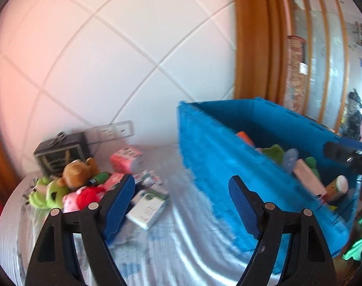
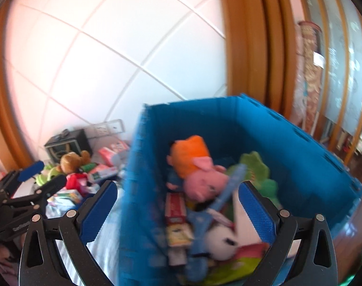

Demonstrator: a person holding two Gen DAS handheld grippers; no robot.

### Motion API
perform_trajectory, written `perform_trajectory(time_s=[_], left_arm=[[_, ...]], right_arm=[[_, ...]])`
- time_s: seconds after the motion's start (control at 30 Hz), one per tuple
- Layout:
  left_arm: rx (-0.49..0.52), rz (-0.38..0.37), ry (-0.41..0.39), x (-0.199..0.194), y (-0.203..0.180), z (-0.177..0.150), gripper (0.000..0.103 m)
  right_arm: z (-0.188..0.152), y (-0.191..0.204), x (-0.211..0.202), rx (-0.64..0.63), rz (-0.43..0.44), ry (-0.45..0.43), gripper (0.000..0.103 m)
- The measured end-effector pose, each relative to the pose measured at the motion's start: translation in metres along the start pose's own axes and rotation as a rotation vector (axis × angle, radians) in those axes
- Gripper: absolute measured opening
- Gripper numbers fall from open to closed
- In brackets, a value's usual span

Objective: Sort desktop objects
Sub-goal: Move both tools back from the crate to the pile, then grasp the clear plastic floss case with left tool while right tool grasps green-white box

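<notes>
Both grippers empty, jaws wide: left gripper (image 1: 181, 205) should aim lower left at the toy pile (image 1: 69, 186). Right gripper (image 2: 178, 207) sits over the blue bin (image 2: 300, 147); keep it clear.

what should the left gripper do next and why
Probably carry the left gripper toward the pile of toys and boxes on the cloth: its jaws stand open with nothing between them, and the blue crate already holds sorted items while the pile remains outside.

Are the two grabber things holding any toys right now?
No. The left gripper and the right gripper both have their jaws wide open with nothing between them. The toys lie in the blue crate or on the table.
</notes>
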State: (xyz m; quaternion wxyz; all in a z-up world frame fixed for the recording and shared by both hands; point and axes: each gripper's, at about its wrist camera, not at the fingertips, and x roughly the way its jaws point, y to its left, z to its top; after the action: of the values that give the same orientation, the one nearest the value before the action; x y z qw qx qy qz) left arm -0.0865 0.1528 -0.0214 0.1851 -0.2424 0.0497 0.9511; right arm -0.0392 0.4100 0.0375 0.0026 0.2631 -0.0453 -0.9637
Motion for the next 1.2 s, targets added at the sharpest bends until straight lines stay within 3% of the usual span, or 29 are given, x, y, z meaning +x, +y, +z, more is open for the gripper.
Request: perform_trajectory(time_s=[0.33, 0.5, 0.67, 0.9, 1.07, 1.2], left_arm=[[-0.187, 0.185, 0.187, 0.021, 0.149, -0.073, 0.081], [-0.301, 0.288, 0.292, 0.038, 0.213, -0.115, 0.081], [-0.417, 0.372, 0.402, 0.061, 0.267, -0.155, 0.081], [-0.525, 0.375, 0.511, 0.112, 0.292, -0.177, 0.081], [-0.553, 0.33, 0.521, 0.162, 0.29, -0.164, 0.081], [-0.589, 0.347, 0.547, 0.21, 0.295, -0.155, 0.081]], right_arm=[[-0.001, 0.11, 0.028, -0.101, 0.182, -0.007, 0.103], [-0.02, 0.156, 0.076, -0.133, 0.246, 0.096, 0.103], [-0.051, 0.181, 0.135, -0.155, 0.25, 0.238, 0.103], [-0.09, 0.182, 0.222, -0.132, 0.218, 0.42, 0.103], [-0.114, 0.17, 0.28, -0.095, 0.168, 0.54, 0.103], [-0.123, 0.164, 0.312, -0.076, 0.149, 0.594, 0.103]])
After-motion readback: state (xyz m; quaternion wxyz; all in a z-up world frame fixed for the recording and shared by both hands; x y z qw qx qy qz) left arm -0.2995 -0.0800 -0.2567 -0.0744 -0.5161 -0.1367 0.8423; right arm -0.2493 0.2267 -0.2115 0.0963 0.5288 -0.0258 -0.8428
